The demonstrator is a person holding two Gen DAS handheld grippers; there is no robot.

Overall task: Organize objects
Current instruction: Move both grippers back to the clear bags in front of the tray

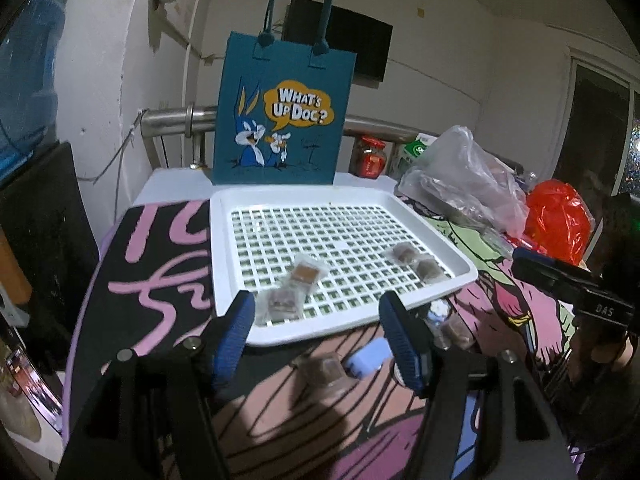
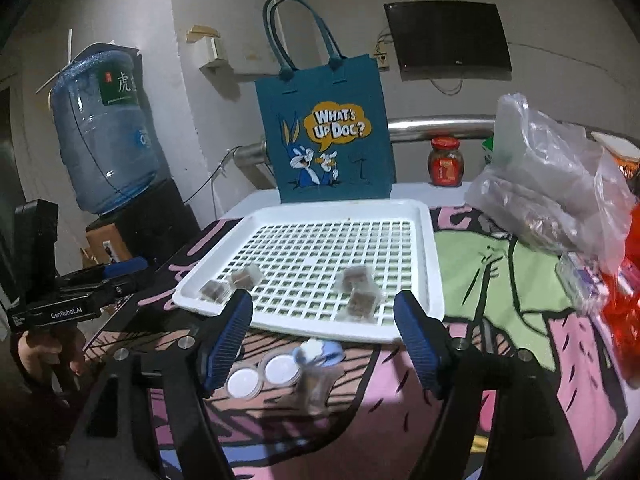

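Both grippers hang over the near edge of the bench with nothing in them: the left gripper (image 1: 318, 334) has its blue-padded fingers spread wide, and the right gripper (image 2: 324, 334) is just as far apart. Between and beyond them sits the white plastic lattice tray (image 2: 432, 240), flat on the cartoon-printed cloth (image 2: 500, 264), and four small clear-wrapped brown snack packets lie in it, two toward its left (image 2: 232, 282) and two toward its right (image 2: 360, 292), each pair touching or nearly so. On the cloth just in front of the tray are the things not yet sorted: a brown wrapped packet (image 1: 322, 370) beside a pale blue block (image 1: 370, 354), two little round white-lidded clear tubs (image 2: 262, 374) and a small clear bottle with a blue and white cap (image 2: 318, 372). I'd judge all of these feather-light. The packets look soft and crinkly, with slick film that may slide between the pads, so a pinch across the firm brown middle seems safer than the loose sealed edges. The tubs are stiff but round and thin; I'd take one across its sides. Behind the tray stands a teal felt tote bag with a rabbit cartoon (image 2: 332, 140).
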